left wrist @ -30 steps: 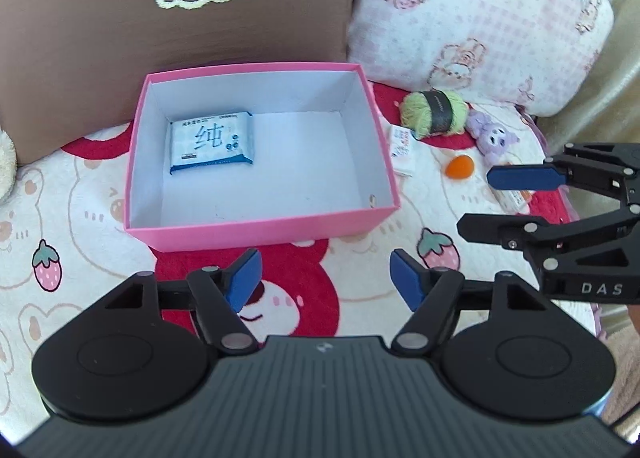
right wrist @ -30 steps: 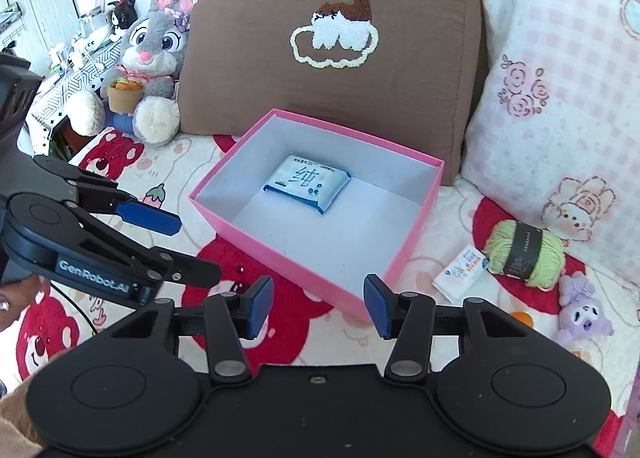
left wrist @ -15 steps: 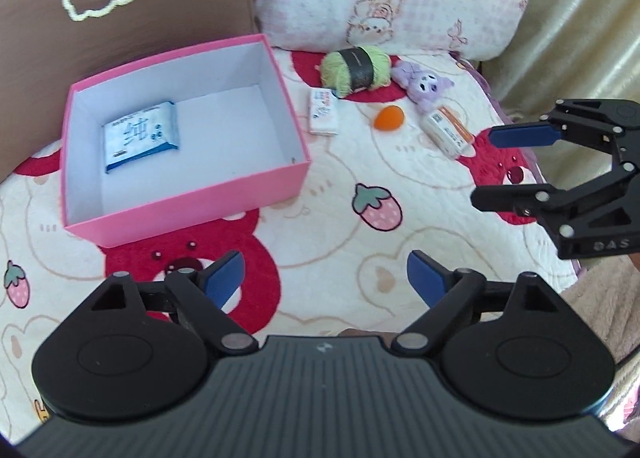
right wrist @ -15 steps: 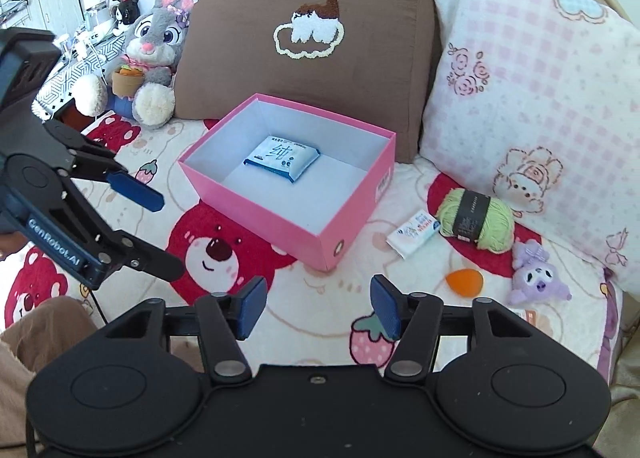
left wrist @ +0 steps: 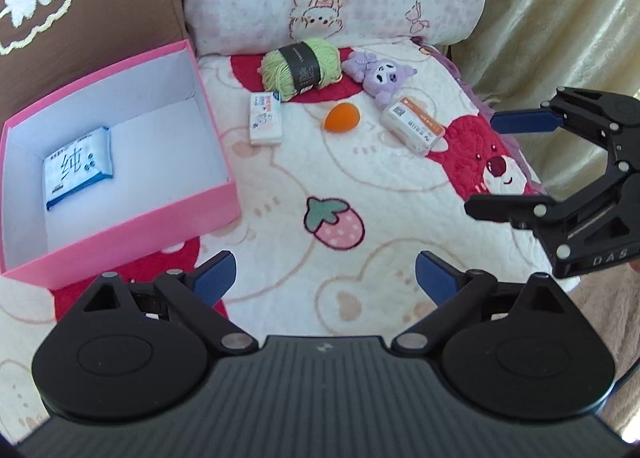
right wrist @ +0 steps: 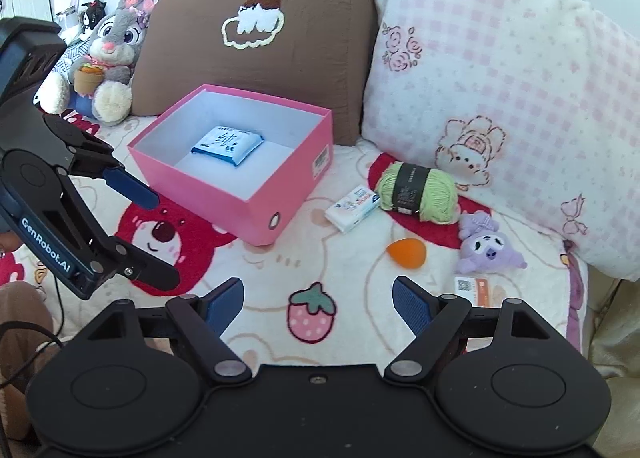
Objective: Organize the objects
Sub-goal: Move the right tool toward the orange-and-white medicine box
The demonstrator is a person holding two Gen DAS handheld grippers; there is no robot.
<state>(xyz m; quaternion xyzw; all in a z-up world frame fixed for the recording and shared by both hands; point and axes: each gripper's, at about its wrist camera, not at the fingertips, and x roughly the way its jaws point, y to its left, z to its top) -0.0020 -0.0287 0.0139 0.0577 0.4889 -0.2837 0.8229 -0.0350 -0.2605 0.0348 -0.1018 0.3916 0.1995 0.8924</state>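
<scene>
1. Five loose items still lie on the blanket (left wrist: 400, 218) right of the pink box (left wrist: 132, 218): green yarn ball (left wrist: 300, 68), white tissue pack (left wrist: 265, 119), orange egg-shaped sponge (left wrist: 342, 118), purple plush (left wrist: 380, 76), white-orange carton (left wrist: 412, 124).
2. One blue wipes pack (left wrist: 78, 167) lies flat inside the box, far-left part of its floor.
3. My left gripper (left wrist: 324, 276) is empty; its jaws have just been opening and stand wide, nothing between them, hanging over the strawberry print near the box's right wall.
4. My right gripper (right wrist: 318, 298) is also empty, its jaws just opened wide; the orange sponge lies just beyond its tips, and the carton is partly hidden by its right finger.
5. Step, as I judge it: between placements, reaching for the next item.
6. Next move calls for lowering one gripper over a single item. The sponge looks easiest: centre it between the pads, close gently, then carry left into the box.
</scene>
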